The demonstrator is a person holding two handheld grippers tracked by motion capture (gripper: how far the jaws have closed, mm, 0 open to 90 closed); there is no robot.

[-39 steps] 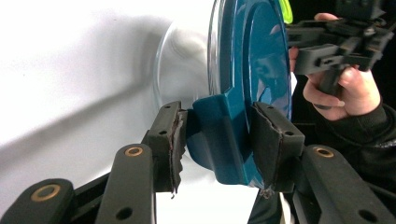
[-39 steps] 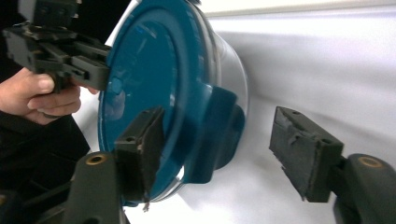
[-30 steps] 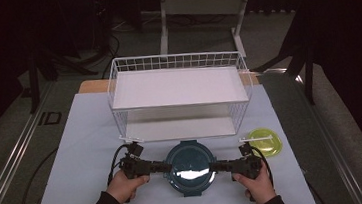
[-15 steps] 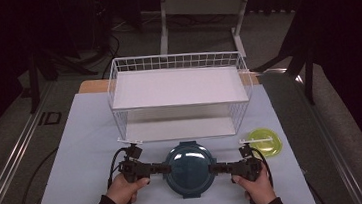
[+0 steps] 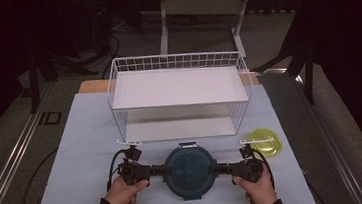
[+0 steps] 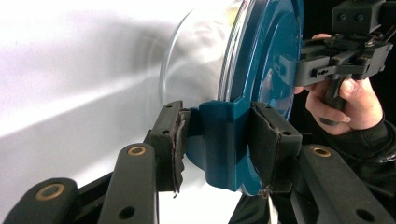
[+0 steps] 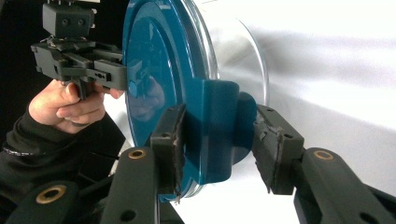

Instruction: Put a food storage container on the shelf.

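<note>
Left gripper (image 6: 219,140) clamps one latch of the lidded container (image 5: 189,170); right gripper (image 7: 219,144) brackets the opposite latch, one pad apart; lid on, wire rack (image 5: 181,94) unfilled.

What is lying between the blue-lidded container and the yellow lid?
In the high view, the right gripper reaches across the table between the blue-lidded container and the yellow lid.

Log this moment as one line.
left gripper: shut on container latch | right gripper: open around opposite latch | container: before wire rack
</note>
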